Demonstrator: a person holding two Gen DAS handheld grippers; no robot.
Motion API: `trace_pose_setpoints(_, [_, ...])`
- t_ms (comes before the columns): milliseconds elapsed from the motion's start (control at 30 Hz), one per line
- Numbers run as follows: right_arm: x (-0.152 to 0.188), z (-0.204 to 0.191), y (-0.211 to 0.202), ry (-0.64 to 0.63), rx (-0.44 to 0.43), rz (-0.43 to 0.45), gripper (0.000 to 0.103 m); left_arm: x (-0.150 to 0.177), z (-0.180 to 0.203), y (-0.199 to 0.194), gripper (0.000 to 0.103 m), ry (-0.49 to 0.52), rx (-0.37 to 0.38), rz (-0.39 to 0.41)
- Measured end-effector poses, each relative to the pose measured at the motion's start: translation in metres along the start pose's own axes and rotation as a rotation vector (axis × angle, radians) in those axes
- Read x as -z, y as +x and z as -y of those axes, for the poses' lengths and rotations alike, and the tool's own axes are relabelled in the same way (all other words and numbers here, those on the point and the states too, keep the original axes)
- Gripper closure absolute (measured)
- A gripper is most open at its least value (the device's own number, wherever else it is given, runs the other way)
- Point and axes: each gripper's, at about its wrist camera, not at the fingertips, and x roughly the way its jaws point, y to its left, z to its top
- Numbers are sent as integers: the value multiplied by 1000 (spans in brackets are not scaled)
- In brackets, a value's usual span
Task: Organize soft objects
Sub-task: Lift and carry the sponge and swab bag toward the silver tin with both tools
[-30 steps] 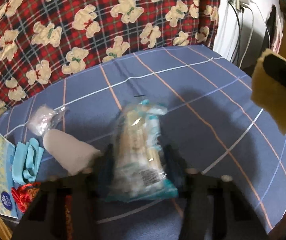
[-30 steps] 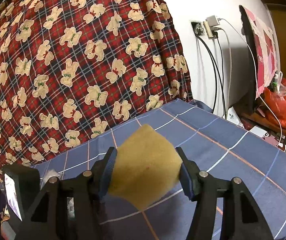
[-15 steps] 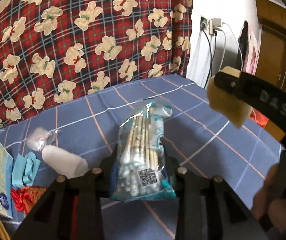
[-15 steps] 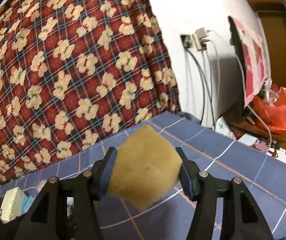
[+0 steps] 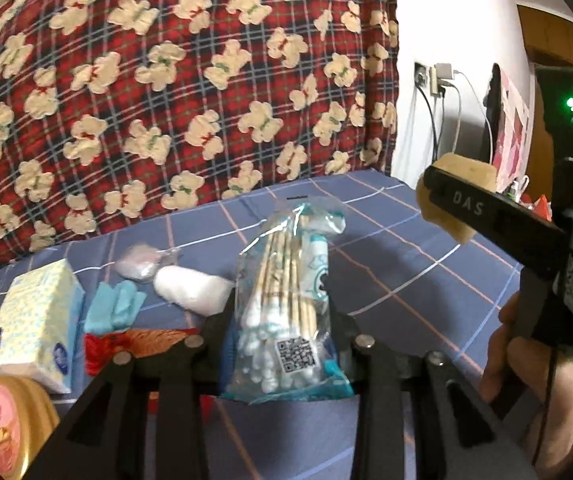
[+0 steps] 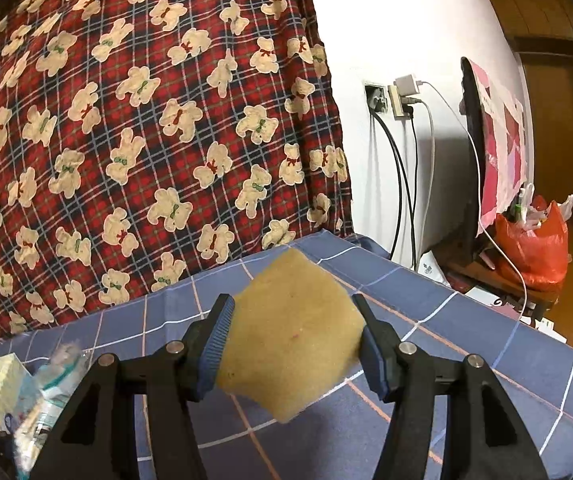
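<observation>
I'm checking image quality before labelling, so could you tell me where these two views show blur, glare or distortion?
Left wrist view: strong fisheye bending, glare on the cotton swab bag, the tissue box and tin slightly soft at the edge. Right wrist view: the sponge is sharp, the swab bag at lower left is blurred, and dark vignetting fills the corners.

Bare blue checked bedspread (image 5: 406, 264) ahead and right; tissue box (image 5: 38, 320), gloves (image 5: 114, 310), tin (image 5: 6, 424) crowding left.
</observation>
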Motion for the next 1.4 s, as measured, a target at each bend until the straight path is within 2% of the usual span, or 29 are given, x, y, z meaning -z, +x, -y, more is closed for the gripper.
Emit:
trace_pose_setpoints(167, [6,-5,-5,-6,8,-11,42,5,-7,-9,69,3,-23,19])
trace_pose_setpoints(467, [15,-18,-12,-56,27,-23,42,12,-16,-25,69,-7,-11,31])
trace_pose_setpoints(1033, [31,-38,-62,-139,5,58,42,26,-35,-51,69,-34,-3,55])
trace_pose_setpoints(1200, [35,-40,-80,-115,7,89,42,30,-43,-61,69,-39,-7,63])
trace_pose_setpoints(1400, [41,-47,-92,-91,-12,88,42,37,-53,-72,69,-42,-9,75])
